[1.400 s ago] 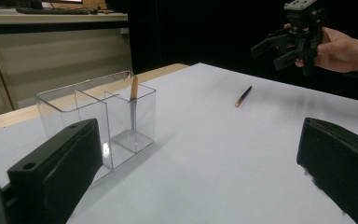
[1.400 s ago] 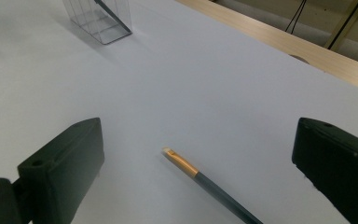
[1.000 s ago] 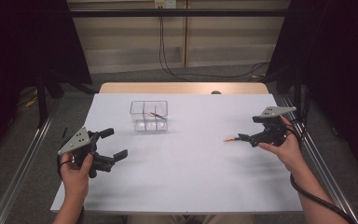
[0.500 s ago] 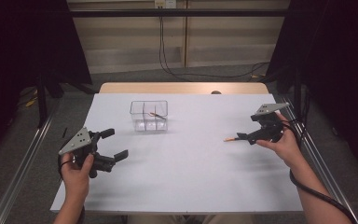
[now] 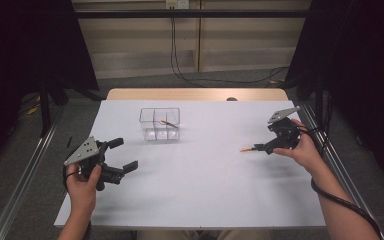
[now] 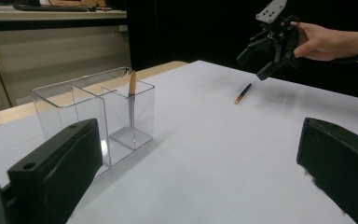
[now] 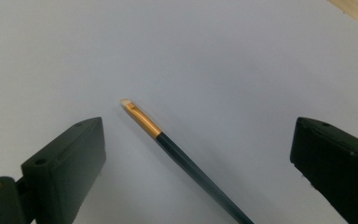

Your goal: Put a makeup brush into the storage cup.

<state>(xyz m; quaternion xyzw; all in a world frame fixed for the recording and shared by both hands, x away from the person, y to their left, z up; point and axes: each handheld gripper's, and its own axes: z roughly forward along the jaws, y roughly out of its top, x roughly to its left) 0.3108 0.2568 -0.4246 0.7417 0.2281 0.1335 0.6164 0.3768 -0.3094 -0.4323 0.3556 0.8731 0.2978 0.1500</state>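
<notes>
A thin brush (image 7: 177, 150) with an orange ferrule lies flat on the white surface (image 5: 205, 190), well right of the clear divided organizer (image 5: 160, 123), between the spread jaws of the released right gripper (image 5: 264, 148).

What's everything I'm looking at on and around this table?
Table: one, white top, centre of the room.
Clear organiser: one, transparent with compartments, far left-centre of the table.
Brush in organiser: one, dark handle with orange end, standing in one compartment.
Loose brush: one, dark handle, orange ferrule, pale tip, lying on the table by the right gripper.
Cables: black, on the floor behind the table.
Left gripper: one, black, fingers open, near left edge.
Right gripper: one, black, fingers open over the loose brush.
</notes>
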